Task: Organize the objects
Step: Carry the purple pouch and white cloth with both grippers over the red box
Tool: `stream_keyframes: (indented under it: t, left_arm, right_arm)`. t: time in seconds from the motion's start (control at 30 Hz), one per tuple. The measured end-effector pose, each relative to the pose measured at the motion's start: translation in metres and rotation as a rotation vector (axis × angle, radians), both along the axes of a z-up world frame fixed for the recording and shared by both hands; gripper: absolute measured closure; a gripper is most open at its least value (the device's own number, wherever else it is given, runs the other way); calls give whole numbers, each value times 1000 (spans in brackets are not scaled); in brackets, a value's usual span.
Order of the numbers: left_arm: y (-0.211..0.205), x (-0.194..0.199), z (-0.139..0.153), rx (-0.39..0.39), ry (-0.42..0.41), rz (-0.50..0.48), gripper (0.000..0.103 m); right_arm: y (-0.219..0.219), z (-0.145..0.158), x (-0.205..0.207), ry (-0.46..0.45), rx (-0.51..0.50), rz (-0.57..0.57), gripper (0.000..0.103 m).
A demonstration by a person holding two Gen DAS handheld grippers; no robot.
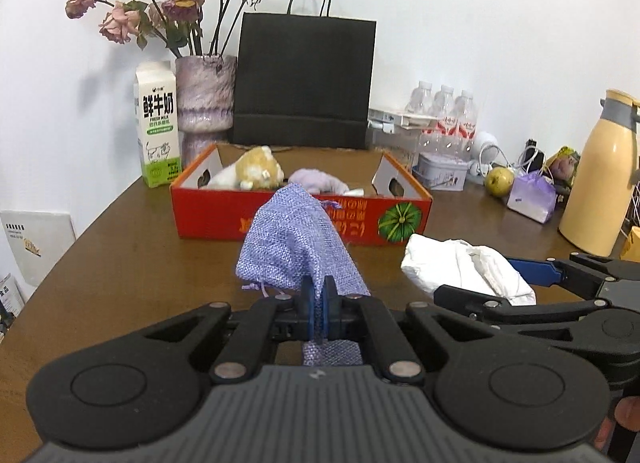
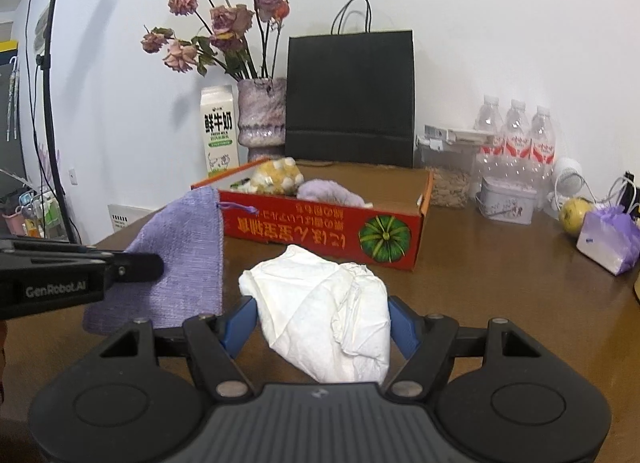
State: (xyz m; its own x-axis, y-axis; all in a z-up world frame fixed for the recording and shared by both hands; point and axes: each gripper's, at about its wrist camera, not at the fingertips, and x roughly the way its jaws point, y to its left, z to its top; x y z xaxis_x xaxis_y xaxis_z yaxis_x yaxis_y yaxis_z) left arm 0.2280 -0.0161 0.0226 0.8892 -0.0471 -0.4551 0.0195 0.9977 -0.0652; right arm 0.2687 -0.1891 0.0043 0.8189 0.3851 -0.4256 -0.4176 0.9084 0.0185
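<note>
My left gripper (image 1: 319, 299) is shut on a purple woven drawstring pouch (image 1: 292, 239), which it holds up off the brown table in front of the red cardboard box (image 1: 280, 219). The right wrist view shows the pouch (image 2: 184, 255) at the left with the left gripper's black finger (image 2: 140, 266) across it. A crumpled white cloth bundle (image 2: 320, 303) sits between the blue pads of my right gripper (image 2: 322, 323), which press on both its sides, just before the box (image 2: 320, 227). Inside the box lie a yellow plush toy (image 1: 258, 171) and a lilac fluffy item (image 1: 320, 179).
Behind the box stand a black paper bag (image 1: 304, 79), a vase of dried roses (image 1: 204, 95) and a milk carton (image 1: 158, 123). To the right are water bottles (image 1: 452, 115), a small tin (image 1: 442, 175), a pear (image 1: 499, 181), a purple-white packet (image 1: 532, 197) and a yellow jug (image 1: 600, 175).
</note>
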Motion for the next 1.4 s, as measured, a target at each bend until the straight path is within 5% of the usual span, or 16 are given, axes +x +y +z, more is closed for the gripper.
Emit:
stream_keyframes:
  t: [0.57,1.4]
  left_arm:
    - [12,73,24,-56,-31,23,99]
    - [27,202,21,-94,-59,20,99]
  right_arm:
    - [29,40,62,-80,7,4,34]
    - [43,32,189,-82,36,-12,34]
